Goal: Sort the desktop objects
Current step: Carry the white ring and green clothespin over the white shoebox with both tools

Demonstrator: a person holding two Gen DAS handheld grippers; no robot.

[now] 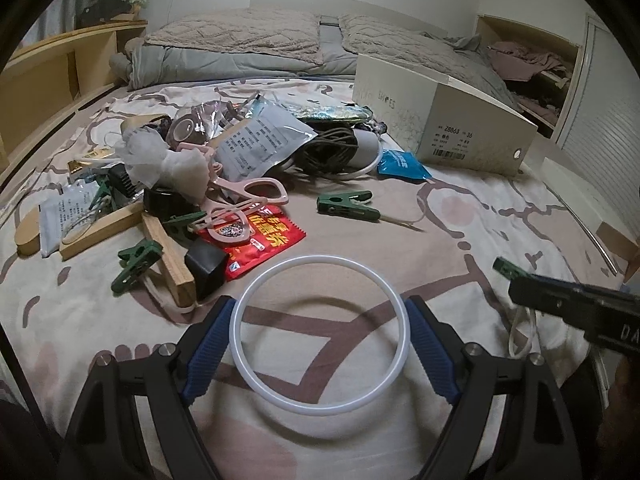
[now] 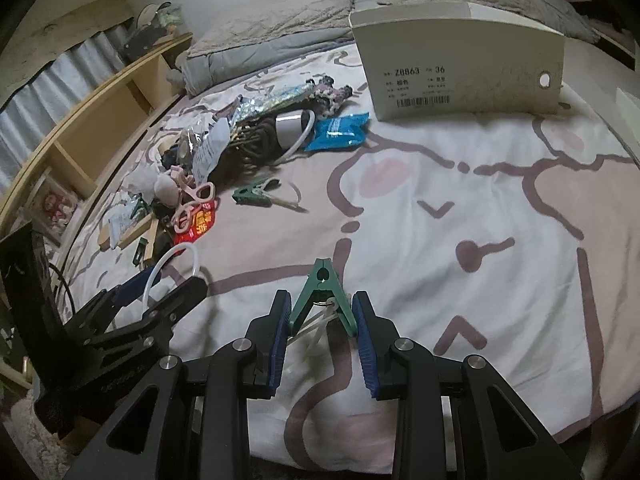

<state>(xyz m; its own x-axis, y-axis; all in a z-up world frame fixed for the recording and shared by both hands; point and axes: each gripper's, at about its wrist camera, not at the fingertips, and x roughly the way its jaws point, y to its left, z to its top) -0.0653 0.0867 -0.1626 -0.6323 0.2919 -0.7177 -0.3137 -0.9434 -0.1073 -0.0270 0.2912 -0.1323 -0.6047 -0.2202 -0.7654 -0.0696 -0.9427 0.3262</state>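
A white ring [image 1: 320, 336] sits between the blue pads of my left gripper [image 1: 320, 348], which is closed on its sides and holds it just above the bedsheet; it also shows in the right wrist view [image 2: 172, 264]. My right gripper [image 2: 322, 320] is shut on a green clip [image 2: 322, 292] by its two handles, tip pointing away. The right gripper shows in the left wrist view [image 1: 576, 308] at the right edge with the clip's tip [image 1: 505, 267]. A pile of clutter [image 1: 208, 168] lies on the left of the bed.
A white shoebox [image 1: 440, 116] stands at the back right. Loose green clips [image 1: 348, 205] [image 1: 136, 264], pink scissors [image 1: 244, 208], a red packet [image 1: 260, 240], a blue packet [image 1: 402, 166], coiled cable [image 1: 332, 148] and wooden pieces [image 1: 168, 256] lie around. Wooden shelves [image 1: 48, 80] run along the left.
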